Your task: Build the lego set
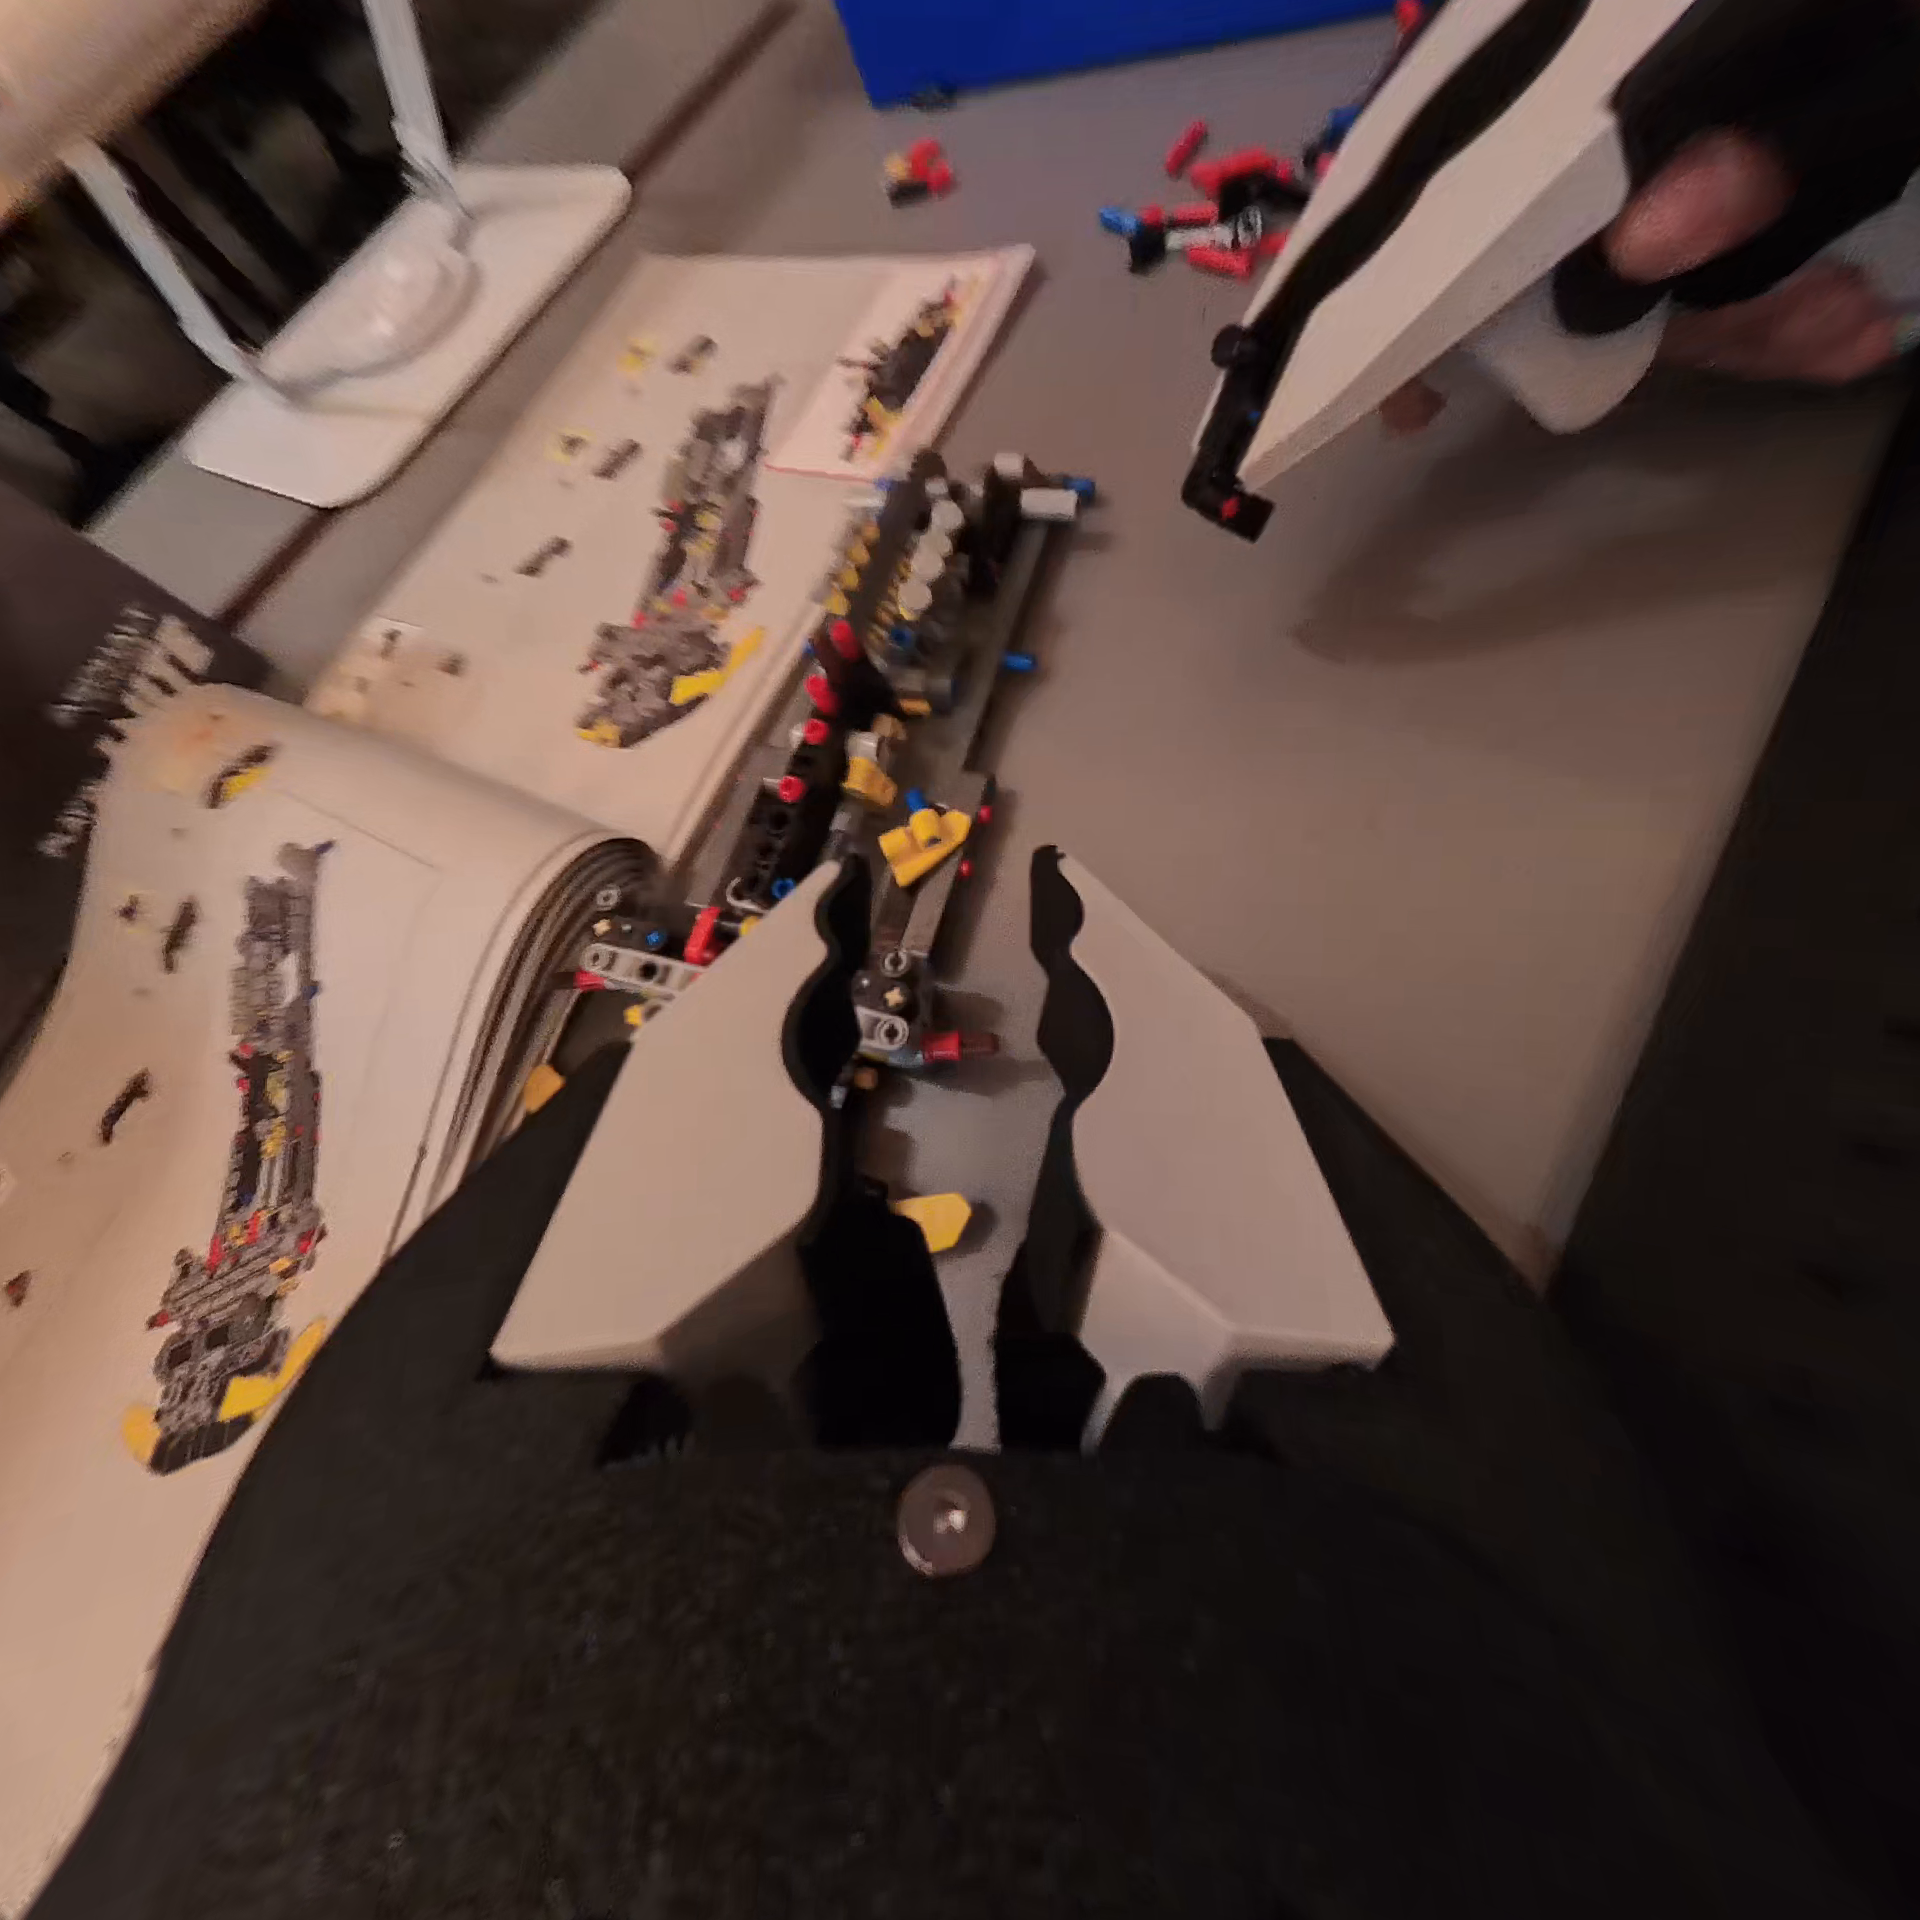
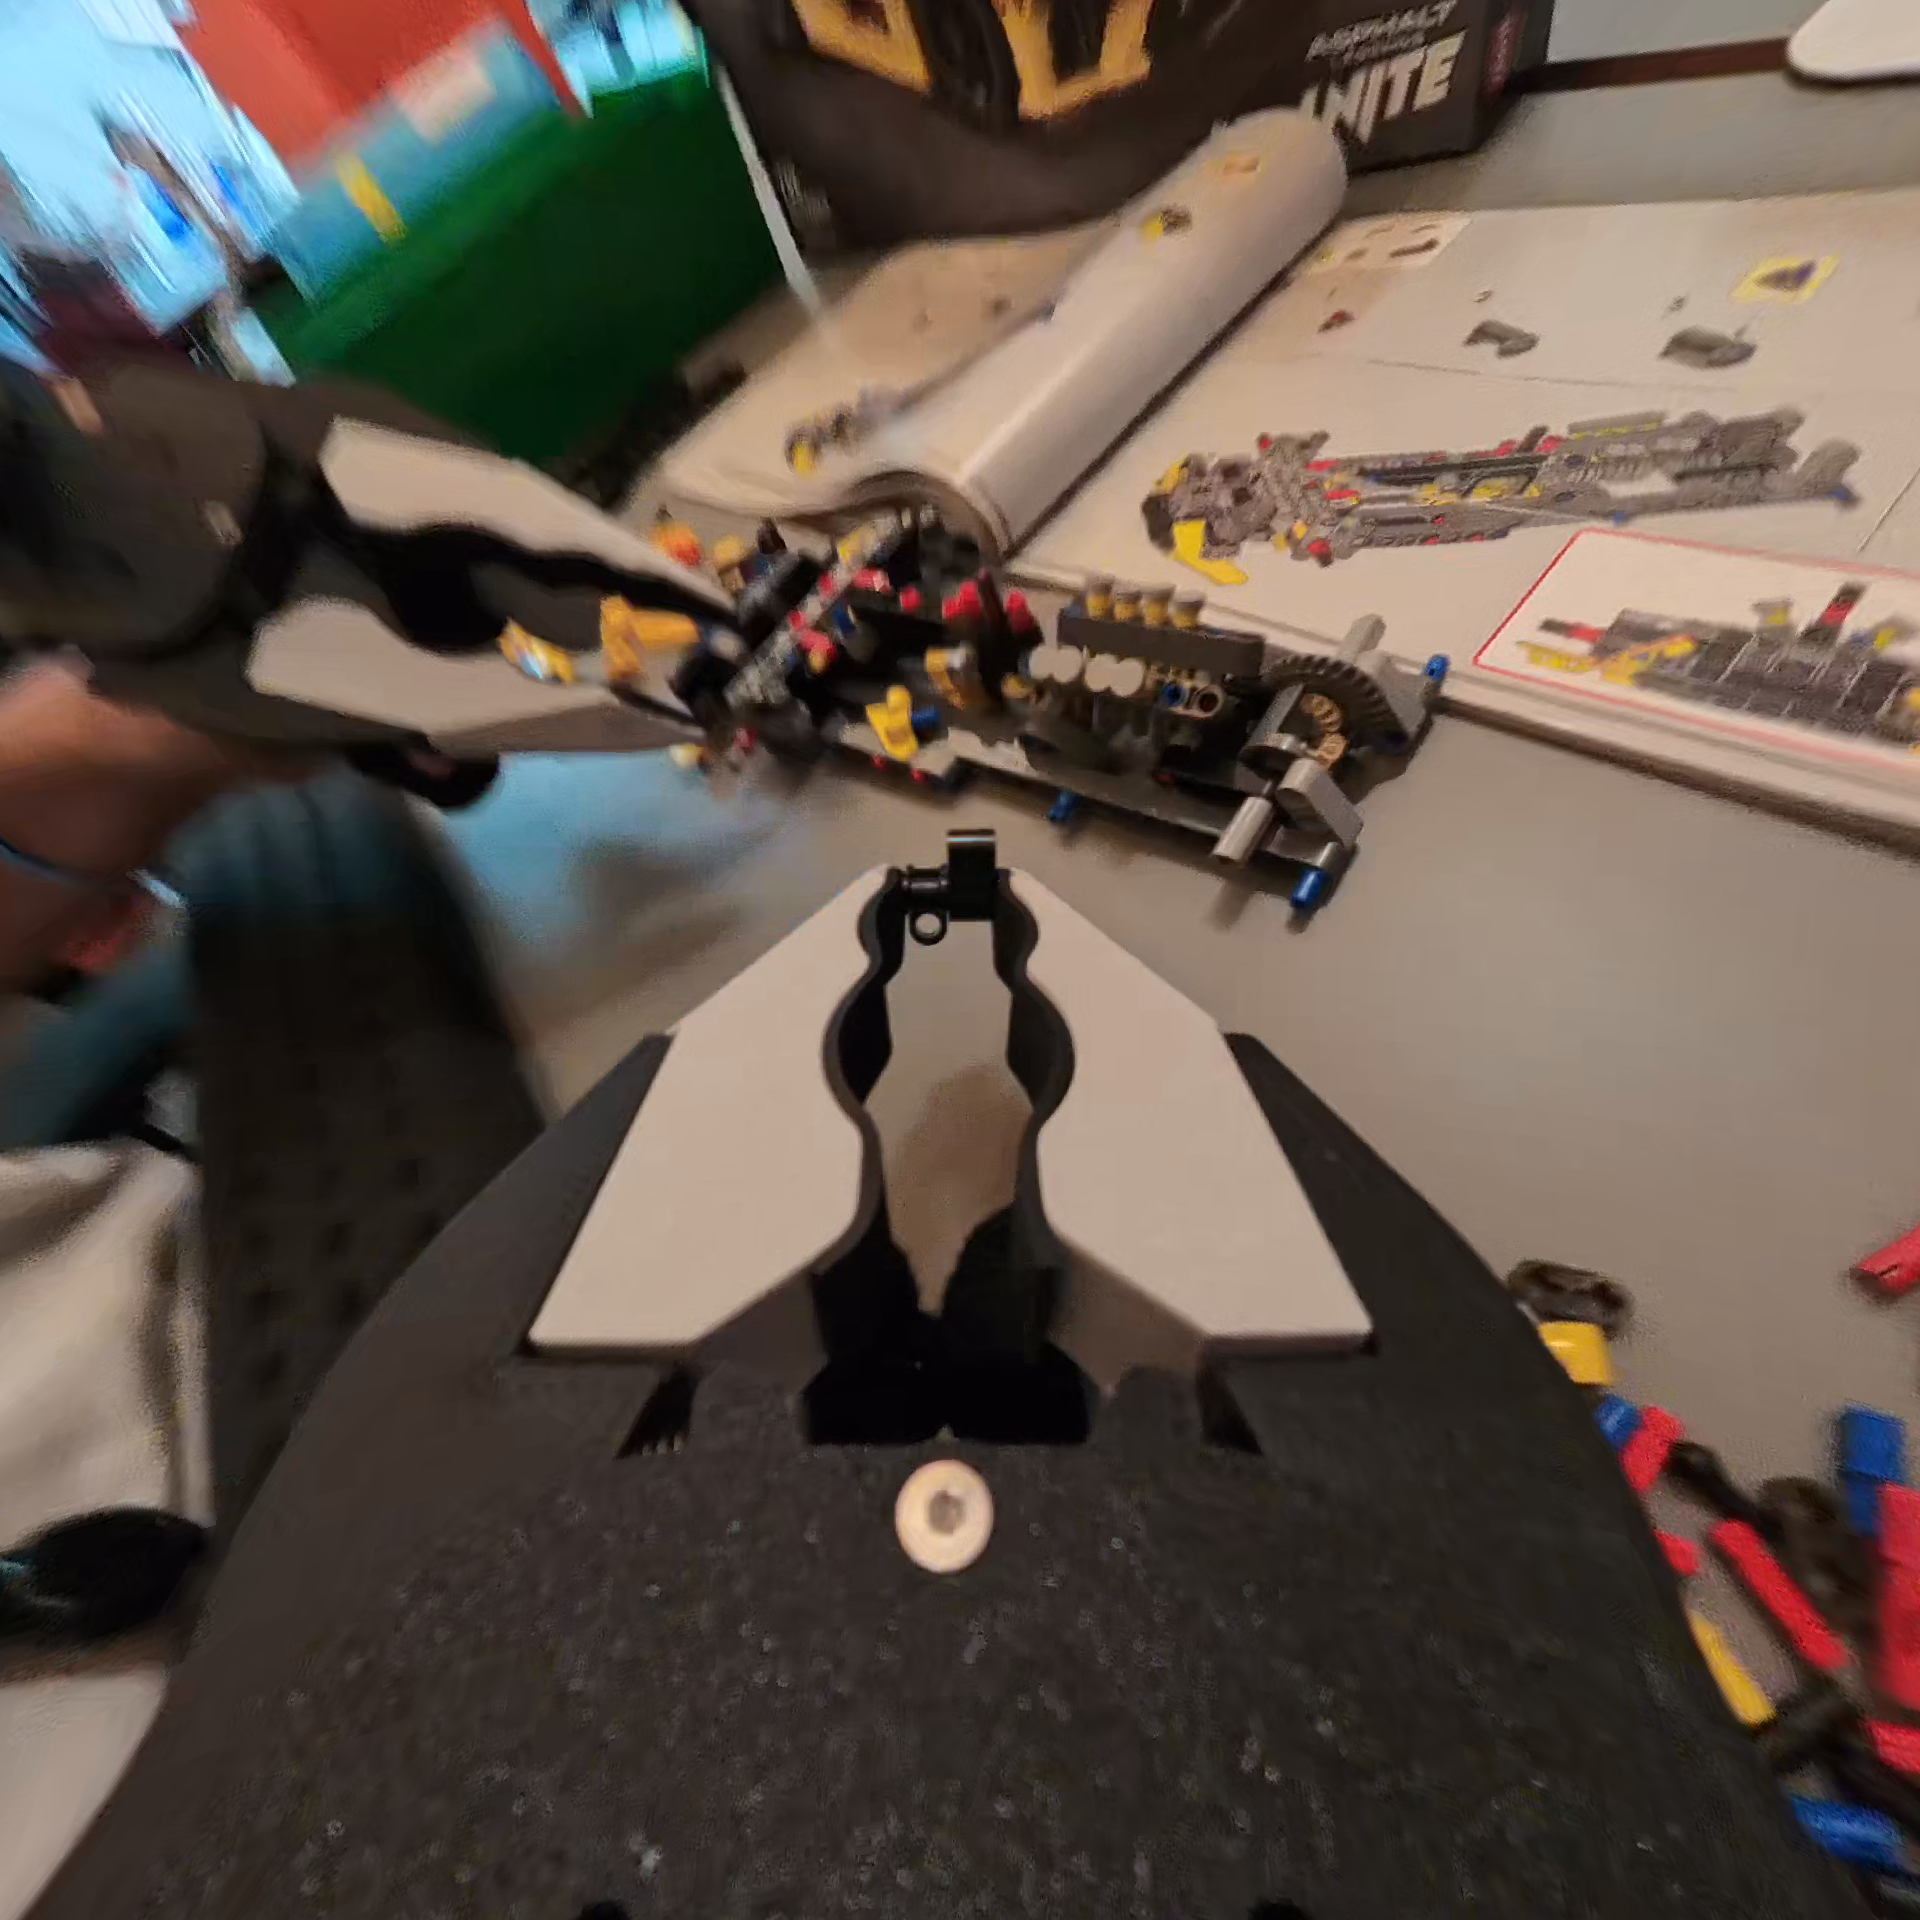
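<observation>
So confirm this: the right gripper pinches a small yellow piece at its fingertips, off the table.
Wrong colour. In the right wrist view the right gripper pinches a small black piece at its fingertips, above the grey table.

We see the model (image 2: 1091, 696) lying flat on the grey table (image 2: 1558, 1039) — a long, narrow chassis of dark grey and black beams, dotted with red, blue and yellow pins, a gear at its 3 o'clock end in the right wrist view. In the left wrist view the model (image 1: 914, 665) runs from 6 toward 12 o'clock, just beside the open manual (image 1: 582, 540) at 9 o'clock. A small black connector (image 2: 961, 878) sits upright, pinched at the tips, above the table and apart from the model. Loose pieces (image 2: 1787, 1558) — red, blue, yellow, black — lie scattered at 4 o'clock.
</observation>
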Tool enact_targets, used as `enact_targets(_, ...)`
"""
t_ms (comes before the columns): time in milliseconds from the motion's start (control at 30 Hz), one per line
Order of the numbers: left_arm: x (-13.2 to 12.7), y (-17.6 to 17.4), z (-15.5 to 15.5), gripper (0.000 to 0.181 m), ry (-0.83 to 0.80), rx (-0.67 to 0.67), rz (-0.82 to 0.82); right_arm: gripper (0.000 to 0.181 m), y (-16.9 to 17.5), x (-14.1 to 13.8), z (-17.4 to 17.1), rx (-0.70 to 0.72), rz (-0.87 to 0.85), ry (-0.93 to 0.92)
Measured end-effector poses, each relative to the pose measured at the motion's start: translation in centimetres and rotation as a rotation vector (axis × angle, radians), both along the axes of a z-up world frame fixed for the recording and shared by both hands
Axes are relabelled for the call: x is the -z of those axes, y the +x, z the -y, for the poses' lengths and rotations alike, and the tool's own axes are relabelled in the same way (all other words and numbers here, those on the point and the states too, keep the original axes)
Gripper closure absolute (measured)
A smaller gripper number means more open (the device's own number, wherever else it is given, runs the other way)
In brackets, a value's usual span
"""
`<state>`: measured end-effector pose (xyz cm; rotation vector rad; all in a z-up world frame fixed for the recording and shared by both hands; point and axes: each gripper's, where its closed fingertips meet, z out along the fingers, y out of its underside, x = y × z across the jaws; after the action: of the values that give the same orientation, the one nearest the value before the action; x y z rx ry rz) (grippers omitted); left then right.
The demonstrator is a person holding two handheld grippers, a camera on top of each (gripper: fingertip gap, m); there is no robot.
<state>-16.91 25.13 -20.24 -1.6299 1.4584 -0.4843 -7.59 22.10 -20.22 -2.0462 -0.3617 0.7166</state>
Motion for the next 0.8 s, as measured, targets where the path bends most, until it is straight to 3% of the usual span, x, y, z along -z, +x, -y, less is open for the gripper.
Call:
enact_targets(167, 2.9, 1.3, -0.7, 0.145, -0.037, 0.061, -0.182, 0.166, -1.2, 3.9, 2.5, -0.265, 0.464, -0.074)
enact_targets(433, 4.1, 2.6, -1.9, 0.153, -0.055, 0.066, -0.259, 0.166, -2.1, 4.0, 2.6, -0.317, 0.397, -0.089)
enact_targets(567, 4.1, 2.5, -2.1, 0.17, -0.038, 0.056, -0.265, 0.166, -3.5, 4.1, 4.5, -0.433, 0.265, -0.16)
enact_targets(633, 4.0, 2.6, -1.9, 0.174, -0.011, 0.066, -0.258, 0.166, -4.2, 4.2, 5.3, -0.485, 0.238, -0.172)
enact_targets(800, 3.3, 2.8, -1.2, 0.174, 0.143, 0.123, -0.228, 0.165, -4.3, 4.2, 4.5, -0.455, 0.222, -0.137)
